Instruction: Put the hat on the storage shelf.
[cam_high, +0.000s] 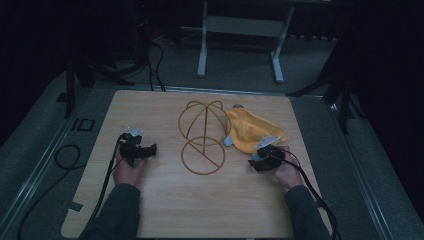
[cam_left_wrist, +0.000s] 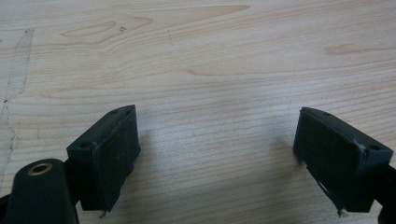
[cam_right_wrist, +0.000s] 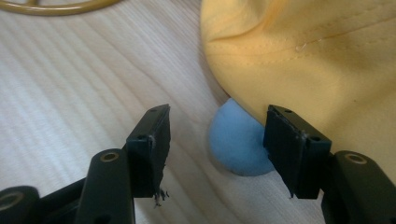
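A yellow cloth cap (cam_high: 252, 131) lies on the wooden table (cam_high: 165, 210), right of a brass-coloured wire frame (cam_high: 202, 137). A light blue piece (cam_high: 228, 141) pokes out from under the cap's left edge. My right gripper (cam_high: 254, 164) is close in front of the cap, low over the table. In the right gripper view its jaws stand open, with the blue piece (cam_right_wrist: 236, 142) beyond the gap and the yellow cap (cam_right_wrist: 313, 60) behind the right jaw. My left gripper (cam_high: 149, 149) rests at the table's left, open (cam_left_wrist: 217, 154) over bare wood.
The wire frame (cam_right_wrist: 56, 5) has a domed top and a round ring below it, in the table's middle. Cables trail from both grippers off the near edge. A white desk frame (cam_high: 240, 35) and dark stands rise beyond the far edge.
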